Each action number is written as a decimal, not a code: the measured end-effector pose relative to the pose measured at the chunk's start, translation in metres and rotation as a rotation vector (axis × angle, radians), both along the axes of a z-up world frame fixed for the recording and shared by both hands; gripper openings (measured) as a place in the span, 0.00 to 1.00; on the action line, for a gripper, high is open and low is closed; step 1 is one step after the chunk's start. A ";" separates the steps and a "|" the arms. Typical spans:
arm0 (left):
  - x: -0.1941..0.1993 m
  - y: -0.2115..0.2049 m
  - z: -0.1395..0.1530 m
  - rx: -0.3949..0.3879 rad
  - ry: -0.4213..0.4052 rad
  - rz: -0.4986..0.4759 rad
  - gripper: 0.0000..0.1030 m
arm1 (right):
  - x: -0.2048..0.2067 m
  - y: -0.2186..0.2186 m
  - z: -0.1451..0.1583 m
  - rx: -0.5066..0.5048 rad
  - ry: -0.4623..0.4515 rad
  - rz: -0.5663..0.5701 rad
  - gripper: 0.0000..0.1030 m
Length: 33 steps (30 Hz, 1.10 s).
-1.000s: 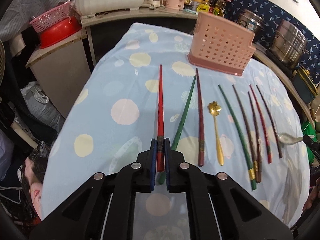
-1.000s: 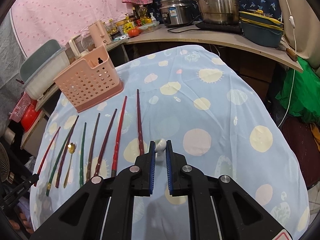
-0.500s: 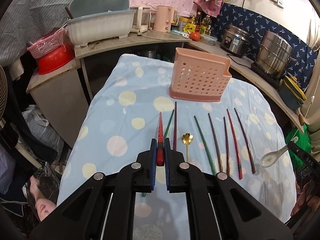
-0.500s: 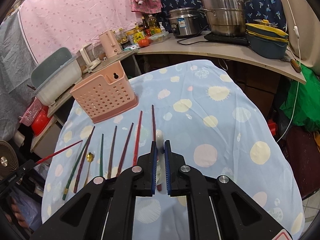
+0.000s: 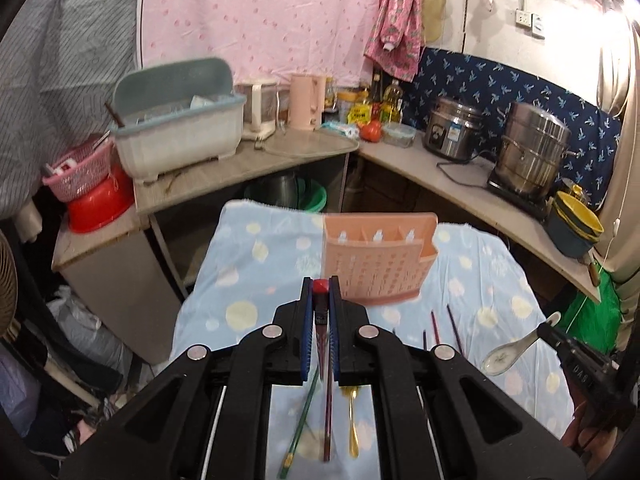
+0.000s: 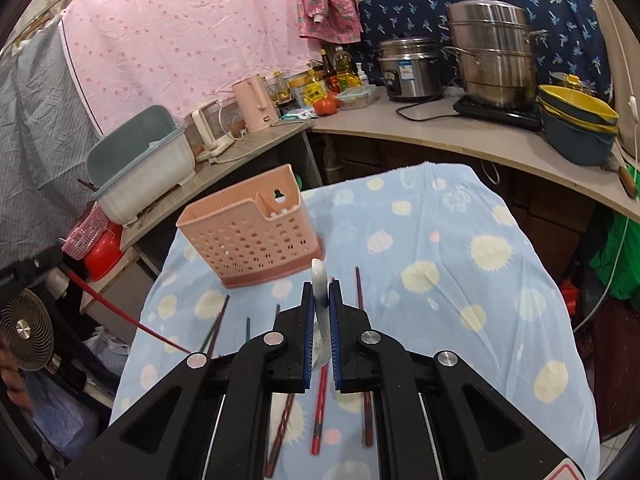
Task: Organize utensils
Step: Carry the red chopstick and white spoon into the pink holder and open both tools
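Bottom centre of each view: left gripper (image 5: 319, 312) is clamped on a red chopstick (image 5: 320, 286) near its butt end, right gripper (image 6: 320, 312) pinched on the white ceramic spoon (image 6: 319, 280) by its handle. Chopstick's light and stiff but could pivot; the spoon looks slick and chippable, so go easy. Pink holder (image 6: 250, 236) sits mid-frame beyond, on the spotted cloth (image 6: 440, 240).

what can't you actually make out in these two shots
- Left wrist view: the near ends of the chopsticks lying on the table are hidden behind the left tool, so they cannot be counted.
- Left wrist view: the pink basket is blurred; how many compartments it has is unclear.
- Right wrist view: the white spoon bowl is mostly hidden between the right tool pads.
- Right wrist view: the red chopstick grip end runs behind the dark frame edge.
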<state>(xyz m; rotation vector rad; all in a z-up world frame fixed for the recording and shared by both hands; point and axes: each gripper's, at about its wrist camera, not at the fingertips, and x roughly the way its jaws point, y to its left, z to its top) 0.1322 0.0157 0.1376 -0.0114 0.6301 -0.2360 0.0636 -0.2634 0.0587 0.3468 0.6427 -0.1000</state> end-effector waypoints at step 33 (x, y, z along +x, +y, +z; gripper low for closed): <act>0.163 -0.062 0.016 -0.021 0.001 -0.019 0.07 | 0.223 0.028 -0.004 -0.079 0.036 0.118 0.07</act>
